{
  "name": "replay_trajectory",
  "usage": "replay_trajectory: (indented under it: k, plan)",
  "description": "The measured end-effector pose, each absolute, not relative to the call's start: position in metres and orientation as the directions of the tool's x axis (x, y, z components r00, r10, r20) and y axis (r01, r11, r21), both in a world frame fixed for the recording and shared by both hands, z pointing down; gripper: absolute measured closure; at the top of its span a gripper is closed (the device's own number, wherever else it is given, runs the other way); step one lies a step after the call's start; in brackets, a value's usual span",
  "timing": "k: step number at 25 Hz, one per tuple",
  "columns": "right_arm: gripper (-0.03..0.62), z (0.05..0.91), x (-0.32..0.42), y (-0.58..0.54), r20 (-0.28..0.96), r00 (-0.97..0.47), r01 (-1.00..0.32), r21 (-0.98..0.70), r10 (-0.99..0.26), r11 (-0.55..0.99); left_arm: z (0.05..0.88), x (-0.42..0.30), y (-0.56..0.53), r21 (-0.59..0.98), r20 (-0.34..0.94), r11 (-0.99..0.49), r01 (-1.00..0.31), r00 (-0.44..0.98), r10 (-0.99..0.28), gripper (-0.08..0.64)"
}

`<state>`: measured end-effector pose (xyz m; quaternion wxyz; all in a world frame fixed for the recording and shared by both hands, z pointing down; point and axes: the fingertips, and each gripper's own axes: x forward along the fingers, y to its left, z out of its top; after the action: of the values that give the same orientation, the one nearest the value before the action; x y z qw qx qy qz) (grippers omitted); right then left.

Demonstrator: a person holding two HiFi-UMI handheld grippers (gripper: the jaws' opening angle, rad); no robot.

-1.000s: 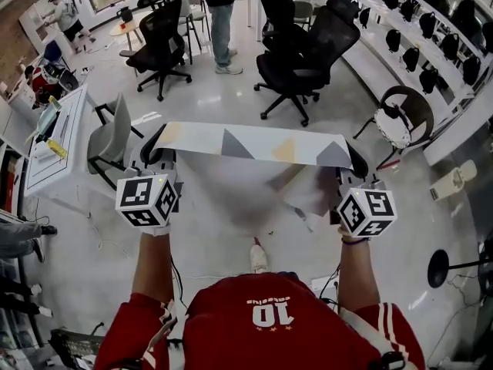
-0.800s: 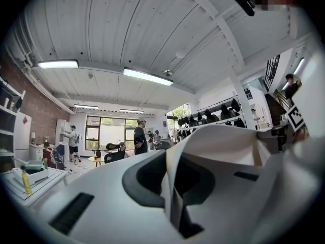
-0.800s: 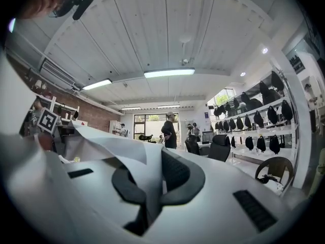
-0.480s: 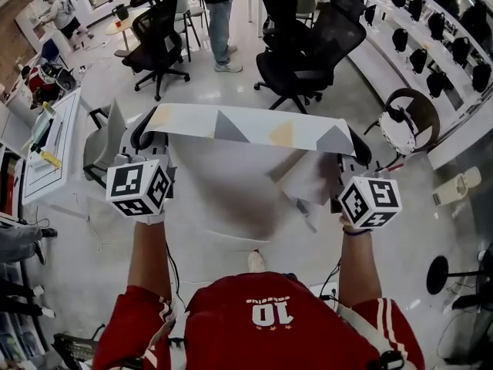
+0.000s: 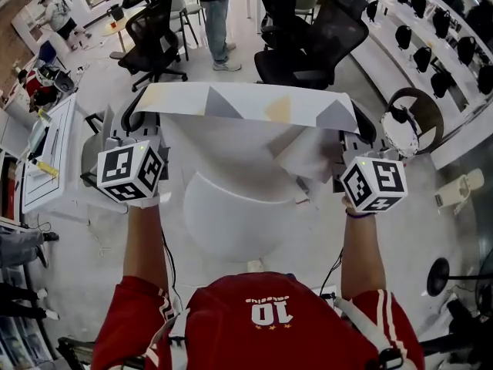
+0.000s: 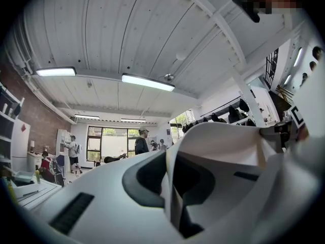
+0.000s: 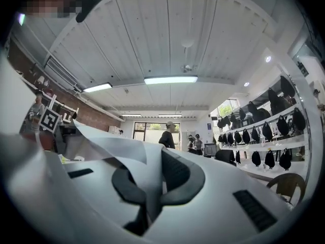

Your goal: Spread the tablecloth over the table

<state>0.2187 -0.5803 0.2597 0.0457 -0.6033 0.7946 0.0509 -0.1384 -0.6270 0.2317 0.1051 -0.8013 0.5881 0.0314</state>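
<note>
Left gripper (image 5: 141, 120): jaws were closed tight on the left corner of the cloth; in the left gripper view (image 6: 172, 187) a thin fold ran straight up between the dark pads.
Right gripper (image 5: 362, 132): jaws were likewise pinched on the right corner, with the fabric pressed flat between the pads in the right gripper view (image 7: 150, 187).
White tablecloth with grey and pale yellow triangles (image 5: 246, 102): its top edge was stretched taut from one gripper to the other, held at the far side of both marker cubes. The rest hung down toward the person, with a crumpled fold near the right gripper. From the left gripper it swept off to the right (image 6: 223, 146); from the right gripper it rose off to the left (image 7: 117, 146).
Round white table top (image 5: 239, 222): it lay below the hanging cloth, between the two forearms and nearer the person than the stretched edge. Whether the cloth touched it could not be told.
Black office chairs (image 5: 300, 45): they stood just beyond the cloth's far edge.
Change from a second earlier: both grippers had carried the stretched edge farther out, so it now reached the base of the chairs. The marker cubes sat a little wider apart. The table top, only a blur before, now showed as a clear round shape. The grip on both corners was unchanged.
</note>
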Motion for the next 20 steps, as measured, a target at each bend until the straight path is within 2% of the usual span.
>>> replay_trajectory:
  k: [8, 20]
  plan:
    - [0.575, 0.262, 0.228, -0.605, -0.144, -0.267, -0.964, 0.045, -0.953, 0.263, 0.228, -0.13, -0.646, -0.15, -0.203, -0.271, -0.951, 0.298, -0.933, 0.549]
    - [0.575, 0.339, 0.22, -0.61, 0.012, -0.301, -0.954, 0.008, -0.954, 0.301, 0.32, -0.14, -0.642, -0.094, -0.055, -0.269, -0.959, 0.275, -0.96, 0.549]
